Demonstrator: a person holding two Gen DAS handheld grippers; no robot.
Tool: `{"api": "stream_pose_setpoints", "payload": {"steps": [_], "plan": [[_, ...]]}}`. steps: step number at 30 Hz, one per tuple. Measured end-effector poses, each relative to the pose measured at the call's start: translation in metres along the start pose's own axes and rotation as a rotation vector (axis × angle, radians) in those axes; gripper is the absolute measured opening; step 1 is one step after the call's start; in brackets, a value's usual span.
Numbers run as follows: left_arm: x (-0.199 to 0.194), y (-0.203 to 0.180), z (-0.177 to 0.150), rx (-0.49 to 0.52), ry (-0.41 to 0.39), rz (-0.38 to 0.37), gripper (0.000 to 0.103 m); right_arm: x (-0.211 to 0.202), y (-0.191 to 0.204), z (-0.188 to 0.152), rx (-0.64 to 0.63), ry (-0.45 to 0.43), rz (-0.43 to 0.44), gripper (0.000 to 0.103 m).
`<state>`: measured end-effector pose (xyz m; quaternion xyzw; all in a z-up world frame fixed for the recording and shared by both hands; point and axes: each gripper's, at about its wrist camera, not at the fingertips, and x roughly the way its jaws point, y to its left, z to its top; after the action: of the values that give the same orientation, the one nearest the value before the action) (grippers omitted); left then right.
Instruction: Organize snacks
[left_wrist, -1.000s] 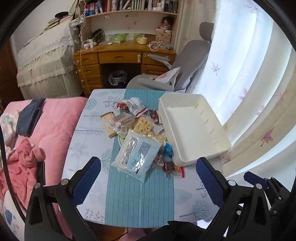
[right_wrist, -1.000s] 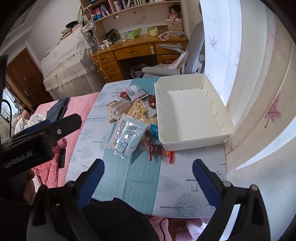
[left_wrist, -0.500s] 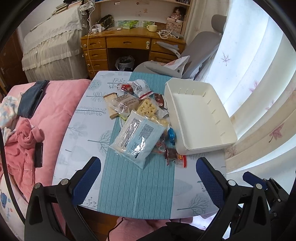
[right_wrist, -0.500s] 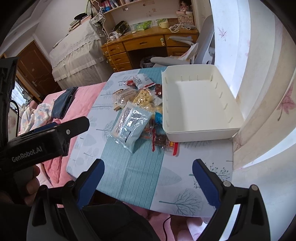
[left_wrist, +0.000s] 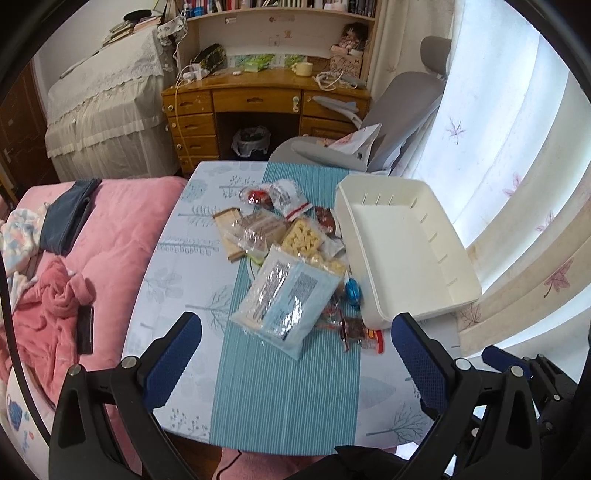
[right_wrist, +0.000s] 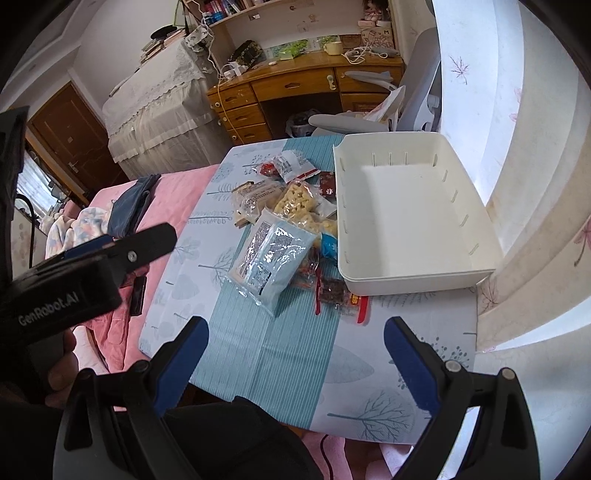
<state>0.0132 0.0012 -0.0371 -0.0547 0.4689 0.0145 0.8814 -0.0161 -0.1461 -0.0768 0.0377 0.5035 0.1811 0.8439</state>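
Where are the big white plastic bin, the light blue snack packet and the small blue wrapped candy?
White plastic bin (right_wrist: 413, 206), right wrist view, bare floor.
Light blue snack packet (right_wrist: 271, 258), right wrist view, centre.
Small blue wrapped candy (left_wrist: 352, 291), left wrist view, wrapper middle.

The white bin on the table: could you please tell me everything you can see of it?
The white bin is a rectangular, open-topped tub that looks like matte plastic, with thin vertical slots along its inner walls and rounded corners. It is empty and stands upright on the table, on the window-curtain side. The snack pile lies along its left wall, and small wrapped snacks press against its near left corner. Neither gripper touches it.
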Motion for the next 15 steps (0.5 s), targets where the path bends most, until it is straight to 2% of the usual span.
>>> {"api": "stream_pose_setpoints", "payload": {"steps": [6,15], "plan": [[0.006,0.022,0.008,0.054,-0.011,-0.070,0.102,0.013,0.015,0.004,0.064,0.010,-0.016,0.097],[0.031,0.071,0.038,0.199,0.043,-0.172,0.102,0.047,0.054,0.011,0.247,0.019,-0.068,0.097]]}}
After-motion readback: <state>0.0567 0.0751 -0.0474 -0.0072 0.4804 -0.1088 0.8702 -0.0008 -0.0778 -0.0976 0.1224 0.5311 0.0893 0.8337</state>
